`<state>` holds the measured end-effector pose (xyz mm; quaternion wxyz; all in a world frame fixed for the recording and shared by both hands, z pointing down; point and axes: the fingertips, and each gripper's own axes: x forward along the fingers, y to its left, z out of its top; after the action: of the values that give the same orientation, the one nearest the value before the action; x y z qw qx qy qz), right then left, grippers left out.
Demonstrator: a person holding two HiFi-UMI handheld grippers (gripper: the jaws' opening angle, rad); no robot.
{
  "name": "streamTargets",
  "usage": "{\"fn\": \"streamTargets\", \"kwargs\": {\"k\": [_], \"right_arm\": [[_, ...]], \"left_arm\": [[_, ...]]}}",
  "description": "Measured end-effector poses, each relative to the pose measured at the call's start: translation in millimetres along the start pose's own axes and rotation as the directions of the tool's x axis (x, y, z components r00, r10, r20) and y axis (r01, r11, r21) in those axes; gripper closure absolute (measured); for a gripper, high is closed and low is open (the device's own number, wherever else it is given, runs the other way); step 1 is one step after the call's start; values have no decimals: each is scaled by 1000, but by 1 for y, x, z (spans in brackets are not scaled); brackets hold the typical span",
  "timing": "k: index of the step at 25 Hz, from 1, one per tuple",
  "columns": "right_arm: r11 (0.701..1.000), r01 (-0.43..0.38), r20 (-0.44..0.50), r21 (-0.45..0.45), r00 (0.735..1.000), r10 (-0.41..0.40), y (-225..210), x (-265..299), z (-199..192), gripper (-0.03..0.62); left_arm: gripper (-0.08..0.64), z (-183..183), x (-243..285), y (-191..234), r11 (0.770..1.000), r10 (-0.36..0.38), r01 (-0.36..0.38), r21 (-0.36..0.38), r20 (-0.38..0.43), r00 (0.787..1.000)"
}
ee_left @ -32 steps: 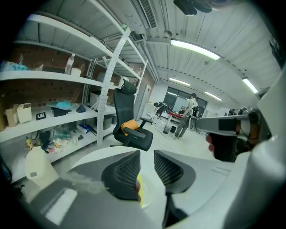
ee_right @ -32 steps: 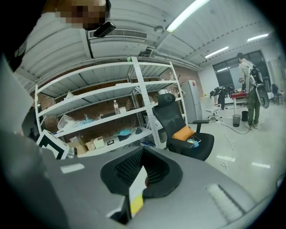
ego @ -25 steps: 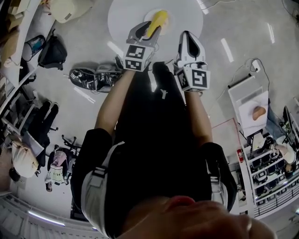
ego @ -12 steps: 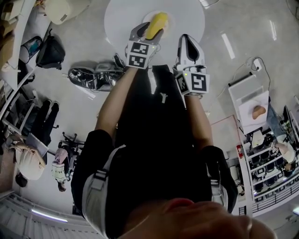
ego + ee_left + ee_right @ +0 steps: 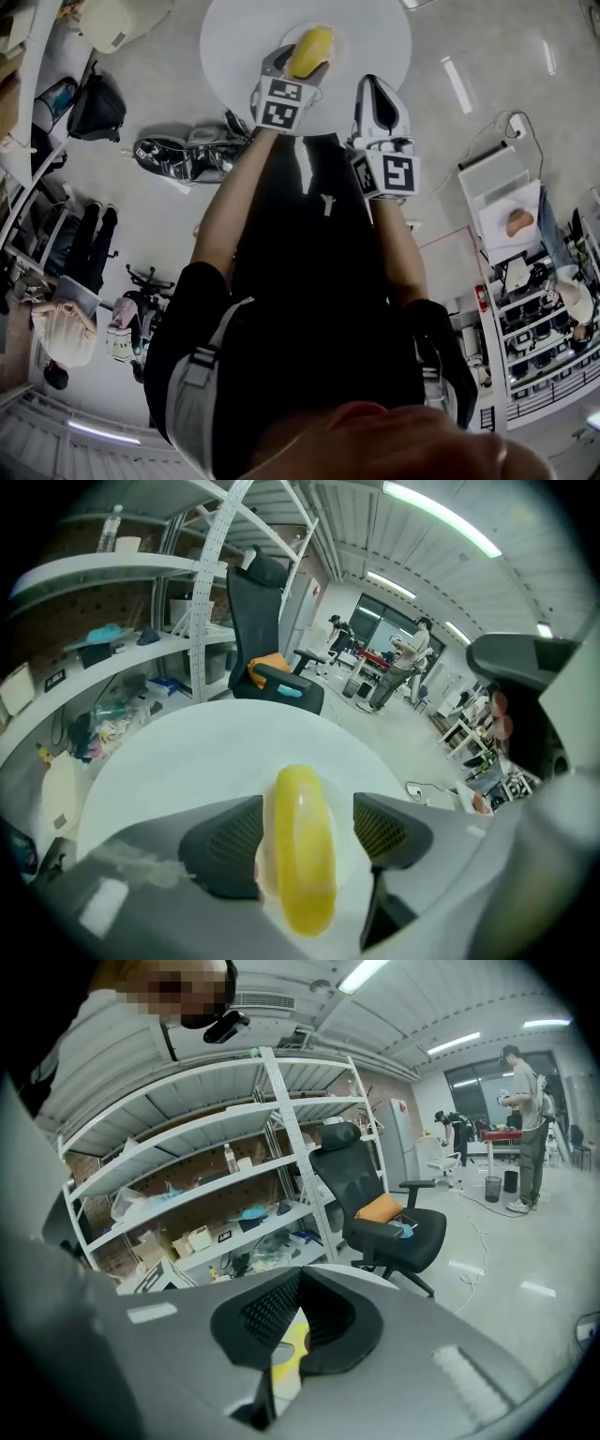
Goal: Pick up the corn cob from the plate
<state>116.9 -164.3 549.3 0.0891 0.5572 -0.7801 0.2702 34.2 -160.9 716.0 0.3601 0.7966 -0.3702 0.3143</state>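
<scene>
A yellow corn cob (image 5: 312, 47) lies on a small white plate (image 5: 336, 36) near the front of a round white table (image 5: 375, 37). My left gripper (image 5: 302, 62) points down at it. Its jaws have just been opening, and they now stand wide on either side of the corn cob (image 5: 302, 799), with a gap at the right pad (image 5: 386, 829). In this view the plate (image 5: 345, 844) shows under the cob, between the pads of the left gripper (image 5: 307, 834). My right gripper (image 5: 377, 89) hovers to the right, off the plate. The right gripper (image 5: 298, 1321) has its pads together and nothing between them.
A black office chair (image 5: 267, 621) stands behind the table, with white shelving (image 5: 234, 1176) full of clutter beside it. Bags and shoes (image 5: 178, 155) lie on the floor to the left. People (image 5: 412, 658) stand far off in the room.
My left gripper has come down and forward over the plate, and its jaws have spread apart around the corn cob. The right gripper has sunk a little.
</scene>
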Motion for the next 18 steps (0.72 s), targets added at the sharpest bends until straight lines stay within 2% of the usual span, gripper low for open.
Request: {"fn": "streamTargets", "kwargs": {"k": [6,12,18], "right_arm": [[1000,6,0,23,1000,-6,-6,3,-3,584],[1000,21,-57,12,998,-20,-8,4,-14,584],[1000,25,-55,14,998,-24,-13,5,-16,584]], "left_arm": [[232,-3,12,2,1000,-3,3,-1,-29,1000],[219,-12,26,1,1000,-11,12,7,-68,998],[219,-17,35,0,1000,-10,12,18,-99,995]]}}
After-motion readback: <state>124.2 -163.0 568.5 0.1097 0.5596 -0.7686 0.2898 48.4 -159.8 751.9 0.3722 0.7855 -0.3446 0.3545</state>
